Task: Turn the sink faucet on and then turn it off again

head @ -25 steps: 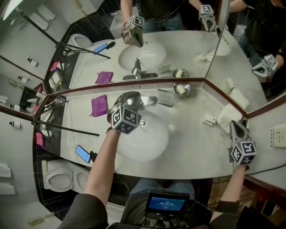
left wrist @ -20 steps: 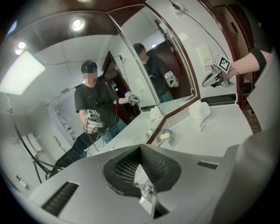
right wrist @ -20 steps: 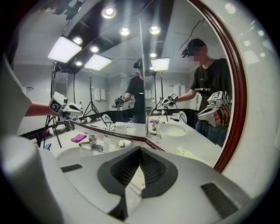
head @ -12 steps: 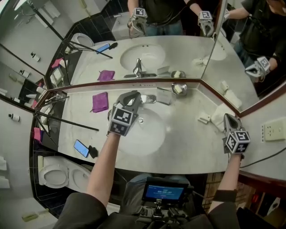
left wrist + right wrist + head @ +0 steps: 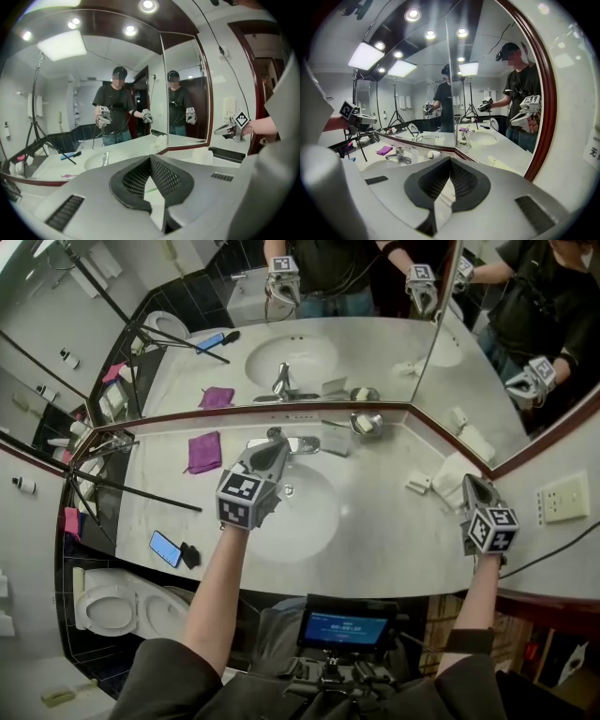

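The chrome faucet stands at the back rim of the white sink basin. My left gripper hangs just left of the faucet and above it, jaws shut with nothing between them. In the left gripper view the left gripper faces the mirror and the faucet itself is hidden below it. My right gripper rests far to the right over the counter, shut and empty. The right gripper view looks past the right gripper to the faucet. Whether water runs I cannot tell.
On the marble counter lie a purple cloth, a phone, a soap dish and folded white towels. A tripod leg crosses the left end. An angled mirror backs the counter. A toilet stands below left.
My left gripper has lifted off the faucet, drawn back a little and rolled. The right gripper has stayed where it was.
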Tool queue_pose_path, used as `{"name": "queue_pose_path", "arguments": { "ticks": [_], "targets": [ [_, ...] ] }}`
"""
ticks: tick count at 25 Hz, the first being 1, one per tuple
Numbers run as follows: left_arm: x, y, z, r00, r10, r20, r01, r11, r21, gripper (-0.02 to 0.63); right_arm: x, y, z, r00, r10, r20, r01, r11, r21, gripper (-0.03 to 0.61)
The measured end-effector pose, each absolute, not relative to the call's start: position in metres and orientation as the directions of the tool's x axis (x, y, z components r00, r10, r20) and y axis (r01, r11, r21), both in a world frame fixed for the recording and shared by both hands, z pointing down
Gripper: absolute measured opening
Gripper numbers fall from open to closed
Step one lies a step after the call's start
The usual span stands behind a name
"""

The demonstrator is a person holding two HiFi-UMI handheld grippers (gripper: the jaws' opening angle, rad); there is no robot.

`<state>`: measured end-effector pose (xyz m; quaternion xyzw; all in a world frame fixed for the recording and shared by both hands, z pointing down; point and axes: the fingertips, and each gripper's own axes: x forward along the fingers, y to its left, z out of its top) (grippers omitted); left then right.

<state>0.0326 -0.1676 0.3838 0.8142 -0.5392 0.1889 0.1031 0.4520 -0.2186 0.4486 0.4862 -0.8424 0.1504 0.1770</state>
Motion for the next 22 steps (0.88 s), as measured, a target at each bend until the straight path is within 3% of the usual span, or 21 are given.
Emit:
{"name": "queue_pose_path", "arguments": {
  "ticks": [6,22],
  "targets": [
    [0.034,-0.155,0.374,0.380,-0.845,0.376,-0.922,-0.378,0.083,0.002,0.459,-0.213,0.444,-0.464,-0.773,0.432,-0.877,0.469,-0.102,0.017],
    [0.029,-0.143,0.387,0.348,-0.843,0.409,-0.935,-0.345,0.086,0.002,0.452,-0.215,0.455,-0.496,-0.752,0.435,-0.859,0.499,-0.117,0.017]
  ]
}}
